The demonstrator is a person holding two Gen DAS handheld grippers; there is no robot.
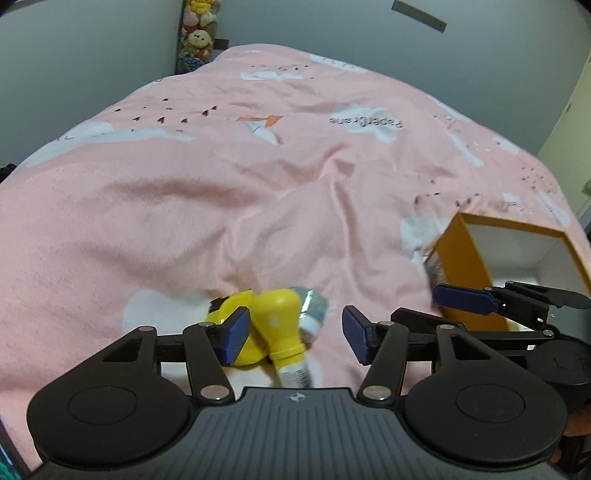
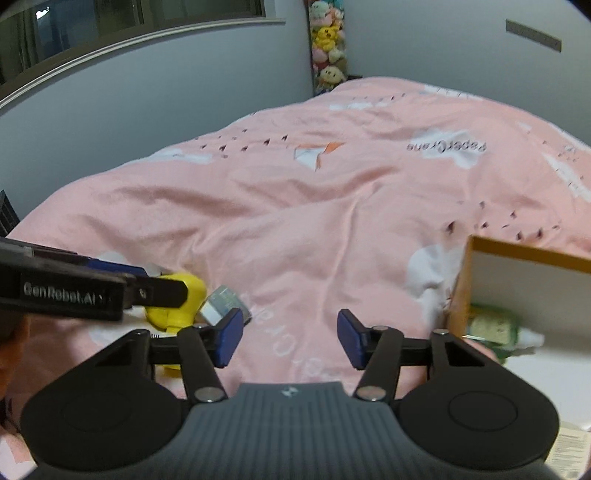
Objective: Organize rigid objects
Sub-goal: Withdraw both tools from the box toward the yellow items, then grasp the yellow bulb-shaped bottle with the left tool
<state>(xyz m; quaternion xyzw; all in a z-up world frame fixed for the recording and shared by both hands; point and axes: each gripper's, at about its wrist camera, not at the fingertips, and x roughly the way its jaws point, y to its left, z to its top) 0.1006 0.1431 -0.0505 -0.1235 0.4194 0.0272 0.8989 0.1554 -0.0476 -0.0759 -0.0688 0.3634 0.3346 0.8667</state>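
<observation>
Yellow plastic objects [image 1: 273,325] and a small silver-wrapped tube [image 1: 313,308] lie on the pink duvet [image 1: 258,206]. My left gripper [image 1: 295,334] is open just above them, the yellow pieces by its left pad. They also show in the right wrist view [image 2: 177,302], partly behind the left gripper. My right gripper [image 2: 290,339] is open and empty over bare duvet [image 2: 314,229]. An orange box [image 1: 476,266] with a white inside stands open at the right; in the right wrist view [image 2: 461,295] it holds a green packet [image 2: 491,326].
A column of plush toys [image 2: 328,44] stands in the far corner against the grey wall. A window [image 2: 92,22] is at upper left. A paper label [image 2: 569,450] lies at the lower right.
</observation>
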